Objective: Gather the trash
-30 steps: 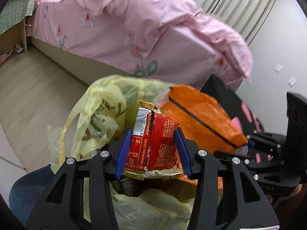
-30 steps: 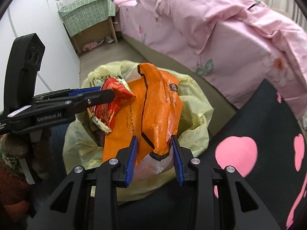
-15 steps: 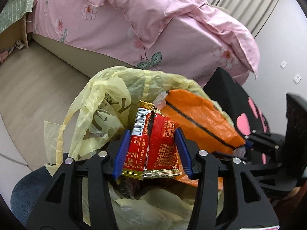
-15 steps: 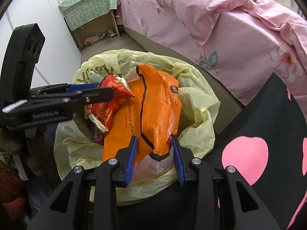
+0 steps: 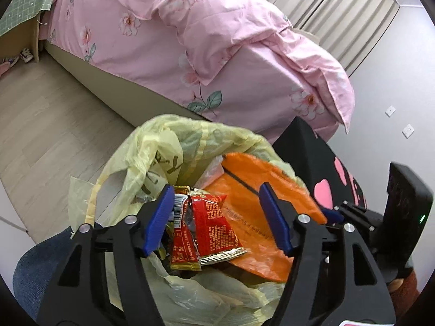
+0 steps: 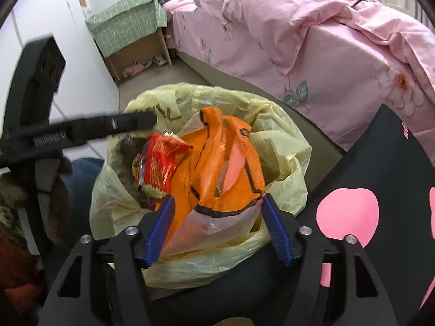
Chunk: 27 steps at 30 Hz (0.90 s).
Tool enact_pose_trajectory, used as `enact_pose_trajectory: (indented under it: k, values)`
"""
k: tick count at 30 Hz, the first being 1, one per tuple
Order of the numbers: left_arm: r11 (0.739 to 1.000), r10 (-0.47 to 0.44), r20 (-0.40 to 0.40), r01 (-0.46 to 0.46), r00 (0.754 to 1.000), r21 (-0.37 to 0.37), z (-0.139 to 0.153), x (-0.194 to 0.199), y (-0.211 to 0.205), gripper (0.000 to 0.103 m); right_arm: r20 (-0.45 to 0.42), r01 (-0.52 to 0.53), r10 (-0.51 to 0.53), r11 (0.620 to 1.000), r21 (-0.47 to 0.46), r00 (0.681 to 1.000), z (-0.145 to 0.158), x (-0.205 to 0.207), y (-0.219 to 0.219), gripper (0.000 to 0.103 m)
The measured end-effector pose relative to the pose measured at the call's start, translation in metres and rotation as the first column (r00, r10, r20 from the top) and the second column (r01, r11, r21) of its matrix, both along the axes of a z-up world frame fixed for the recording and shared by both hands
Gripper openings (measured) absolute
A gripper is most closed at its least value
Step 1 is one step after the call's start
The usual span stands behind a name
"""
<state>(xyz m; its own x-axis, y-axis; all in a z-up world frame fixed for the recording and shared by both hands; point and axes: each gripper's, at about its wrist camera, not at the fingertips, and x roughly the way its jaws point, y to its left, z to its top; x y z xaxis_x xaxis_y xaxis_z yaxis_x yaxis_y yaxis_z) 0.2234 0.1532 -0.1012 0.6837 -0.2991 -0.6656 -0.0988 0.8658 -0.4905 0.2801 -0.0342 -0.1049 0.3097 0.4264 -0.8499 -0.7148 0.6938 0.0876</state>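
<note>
Each view comes from a fisheye camera mounted on a handheld gripper, looking forward along its two blue-padded fingers.

The left wrist view looks steeply down from close above the translucent yellow plastic bin bag (image 5: 174,146), facing the bed with the pink floral quilt (image 5: 217,40).

The right wrist view looks down more steeply, close over the same bag (image 6: 282,141), from its opposite side.

Both views share the bag, the crumpled orange plastic bag (image 5: 261,190) (image 6: 217,157), the red foil snack wrapper (image 5: 206,225) (image 6: 157,165) and the bed (image 6: 312,27). Each view shows the other gripper at its edge.
</note>
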Motion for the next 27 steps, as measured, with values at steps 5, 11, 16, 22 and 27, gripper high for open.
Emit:
enact_pose_trajectory:
  k: [5, 11, 16, 22, 27]
  values:
    - [0.998, 0.044, 0.046, -0.046, 0.998, 0.045, 0.021, -0.013, 0.000, 0.073, 0.080, 0.065, -0.069, 0.996, 0.056, 0.994, 0.019, -0.011, -0.010, 0.068]
    - [0.985, 0.064, 0.127, -0.083, 0.990, 0.153, 0.055, -0.044, -0.016, 0.073, 0.166, 0.151, -0.177, 0.976, 0.157, 0.970, 0.049, -0.039, -0.039, 0.068]
    - [0.968, -0.012, 0.169, -0.031, 0.986, 0.250, 0.077, -0.088, -0.052, 0.073, 0.195, 0.219, -0.255, 0.957, 0.190, 0.947, 0.075, -0.085, -0.073, 0.068]
    - [0.948, -0.108, 0.184, 0.046, 0.977, 0.314, 0.092, -0.143, -0.097, 0.073, 0.256, 0.326, -0.381, 0.917, 0.230, 0.889, 0.098, -0.157, -0.129, 0.068]
    - [0.929, -0.066, 0.152, 0.005, 0.986, 0.370, 0.099, -0.173, -0.112, 0.073, 0.237, 0.437, -0.498, 0.859, 0.267, 0.834, 0.103, -0.206, -0.160, 0.068]
